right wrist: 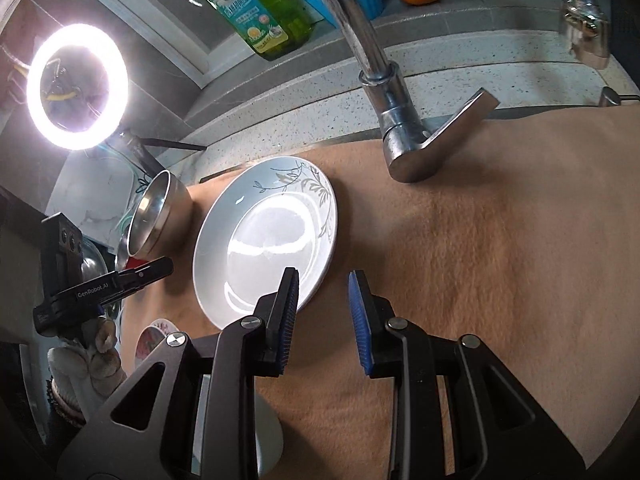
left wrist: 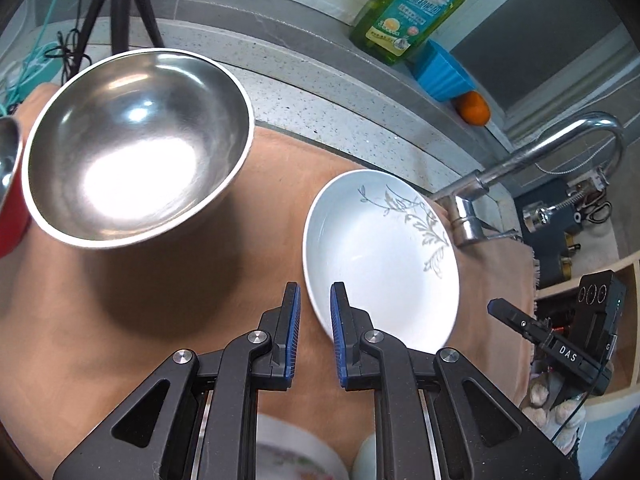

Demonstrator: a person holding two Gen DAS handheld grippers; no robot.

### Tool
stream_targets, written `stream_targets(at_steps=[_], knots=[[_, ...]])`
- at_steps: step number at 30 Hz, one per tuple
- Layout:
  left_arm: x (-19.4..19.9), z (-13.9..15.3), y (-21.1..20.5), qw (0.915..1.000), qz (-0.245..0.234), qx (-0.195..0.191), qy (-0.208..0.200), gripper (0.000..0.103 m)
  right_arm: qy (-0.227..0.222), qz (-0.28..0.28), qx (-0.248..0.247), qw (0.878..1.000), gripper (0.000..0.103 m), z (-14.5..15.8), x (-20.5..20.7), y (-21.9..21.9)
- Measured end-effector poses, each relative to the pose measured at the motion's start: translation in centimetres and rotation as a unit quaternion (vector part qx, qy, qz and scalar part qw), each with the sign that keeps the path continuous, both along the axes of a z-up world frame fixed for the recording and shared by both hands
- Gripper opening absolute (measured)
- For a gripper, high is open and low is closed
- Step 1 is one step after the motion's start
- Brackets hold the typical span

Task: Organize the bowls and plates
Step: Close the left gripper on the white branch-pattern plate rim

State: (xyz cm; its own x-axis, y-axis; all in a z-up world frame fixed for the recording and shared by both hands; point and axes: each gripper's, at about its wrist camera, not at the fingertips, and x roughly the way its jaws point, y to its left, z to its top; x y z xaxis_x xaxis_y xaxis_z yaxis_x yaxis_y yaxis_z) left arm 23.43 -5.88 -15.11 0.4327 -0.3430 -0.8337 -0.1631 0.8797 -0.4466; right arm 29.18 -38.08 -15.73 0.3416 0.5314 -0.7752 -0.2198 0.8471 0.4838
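A white plate (left wrist: 380, 256) with a grey leaf pattern lies on the tan cloth (left wrist: 160, 340). Left of it stands a steel bowl (left wrist: 136, 148). My left gripper (left wrist: 316, 288) hovers by the plate's near left rim, jaws nearly together with nothing gripped. In the right wrist view the same plate (right wrist: 268, 236) lies ahead and to the left of my right gripper (right wrist: 324, 274). That gripper is open and empty, its left finger over the plate's near rim. The steel bowl (right wrist: 160, 216) appears tilted beyond the left gripper (right wrist: 160, 270). A patterned bowl (left wrist: 296, 452) sits under my left gripper.
A chrome faucet (right wrist: 400, 120) rises behind the cloth. On the ledge stand a green dish soap bottle (left wrist: 412, 8), a blue cup (left wrist: 440, 72) and an orange (left wrist: 474, 108). A ring light (right wrist: 78, 86) glares at left. A red-sided steel bowl (left wrist: 6, 184) sits at the far left.
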Motion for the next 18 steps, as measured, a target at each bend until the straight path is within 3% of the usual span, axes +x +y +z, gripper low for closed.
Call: stream_targets(at_steps=[18], knots=[[2.8,-2.0,-0.8,0.9997,-0.004,0.02,0.016,0.014,0.043,0.013,0.019,0.999,0.026,-3.6,3.8,1.5]])
